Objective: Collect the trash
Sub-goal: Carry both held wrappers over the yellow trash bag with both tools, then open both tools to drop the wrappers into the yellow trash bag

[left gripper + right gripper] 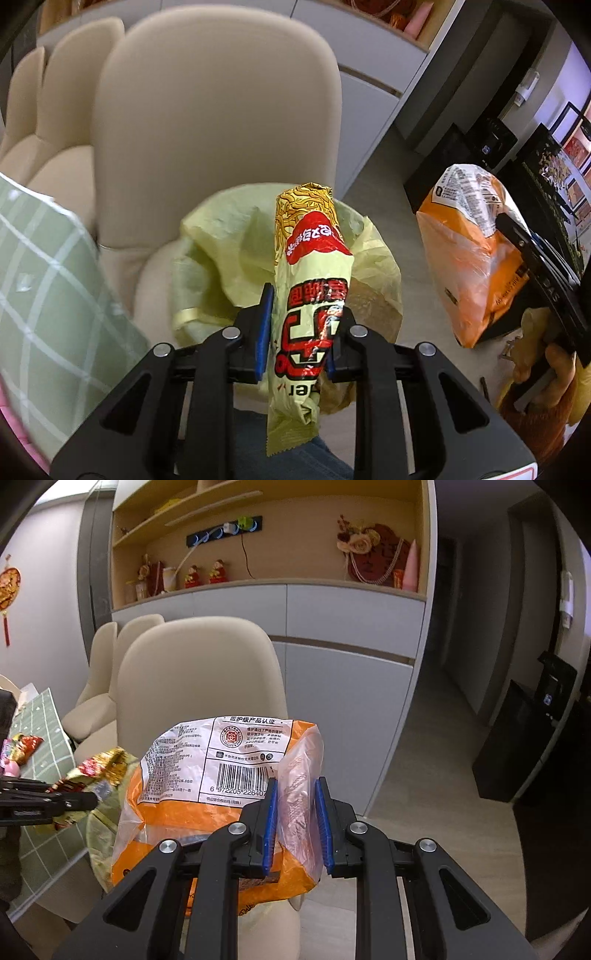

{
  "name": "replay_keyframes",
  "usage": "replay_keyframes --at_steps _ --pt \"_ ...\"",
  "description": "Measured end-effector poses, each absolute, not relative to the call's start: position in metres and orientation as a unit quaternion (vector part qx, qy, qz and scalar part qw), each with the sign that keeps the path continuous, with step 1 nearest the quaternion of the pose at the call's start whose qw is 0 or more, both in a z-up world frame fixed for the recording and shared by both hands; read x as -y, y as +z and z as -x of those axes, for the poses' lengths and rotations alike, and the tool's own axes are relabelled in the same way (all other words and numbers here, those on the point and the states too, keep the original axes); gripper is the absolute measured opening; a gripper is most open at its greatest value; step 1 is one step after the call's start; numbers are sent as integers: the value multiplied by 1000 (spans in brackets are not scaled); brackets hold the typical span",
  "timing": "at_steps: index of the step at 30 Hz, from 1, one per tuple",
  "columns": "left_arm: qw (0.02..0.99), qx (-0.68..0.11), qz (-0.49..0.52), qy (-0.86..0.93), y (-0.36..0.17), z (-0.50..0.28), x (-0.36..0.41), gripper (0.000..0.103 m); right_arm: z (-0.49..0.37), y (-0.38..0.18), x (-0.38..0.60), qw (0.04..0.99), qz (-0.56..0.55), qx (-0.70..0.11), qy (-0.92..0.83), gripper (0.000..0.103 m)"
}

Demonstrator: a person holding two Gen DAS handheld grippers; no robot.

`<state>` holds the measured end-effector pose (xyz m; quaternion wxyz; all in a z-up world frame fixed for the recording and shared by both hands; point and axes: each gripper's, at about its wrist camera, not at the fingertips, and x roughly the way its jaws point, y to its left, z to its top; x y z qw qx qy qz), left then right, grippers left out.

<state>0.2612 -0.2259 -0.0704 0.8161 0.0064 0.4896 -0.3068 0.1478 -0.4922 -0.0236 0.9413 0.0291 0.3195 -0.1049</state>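
Black linkage bars fill the bottom of both views. Just past them the left gripper (pixel 301 332) is clamped on a noodle wrapper (pixel 312 295), its blue pads pressing the crumpled middle while both ends stick out free. Beyond and below sits a yellow-green bag (pixel 236 240), mouth open, resting on a beige chair (pixel 214 110).

Over on the other side, the right gripper (pixel 297 823) pinches a clear fold of an orange bag (pixel 207 775), which hangs to the left of the fingers, in the air in front of the chair back.

Risks, as I judge them: that fold is thin, slick film held only at 1 edge, so the orange bag could slide out or tear if swung. The wrapper is long and light; dropped from here it may catch the limp rim of the yellow-green bag or miss onto the seat. With 2 grippers heading for 1 mouth, they could knock each other.

Writing: the orange bag carries Chinese text reading 医护级产品认证, a red round seal, and a barcode starting 6 972205 2264, the rest hidden by a finger. Red characters on the wrapper appear upside down and I cannot read them surely; "er" shows near its lower end.
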Motion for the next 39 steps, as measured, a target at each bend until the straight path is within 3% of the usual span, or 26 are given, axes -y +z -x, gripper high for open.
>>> replay_keyframes --at_steps 1,6,9,14,21,28,39 --pt "814 -492 -4 -309 -76 -264 231 20 -151 -25 494 940 -31 -322 -106 20" --pt "797 -504 23 -332 -96 -271 240 45 -162 -31 499 936 -32 -333 -111 20" --pt "799 -499 32 -333 -96 -273 236 52 -167 -33 498 935 -34 -334 -114 20" --pt "835 -455 87 -297 -68 -277 202 52 -177 -36 484 938 -51 -333 -87 20" --pt "878 -389 89 -266 -21 -251 159 52 -210 -55 420 931 -42 -361 10 20" --pt "876 -393 90 -264 -25 -239 131 52 -251 -118 388 885 27 -465 18 20" --pt "875 -377 144 -268 -34 -244 120 52 -258 -158 359 843 107 -526 26 20"
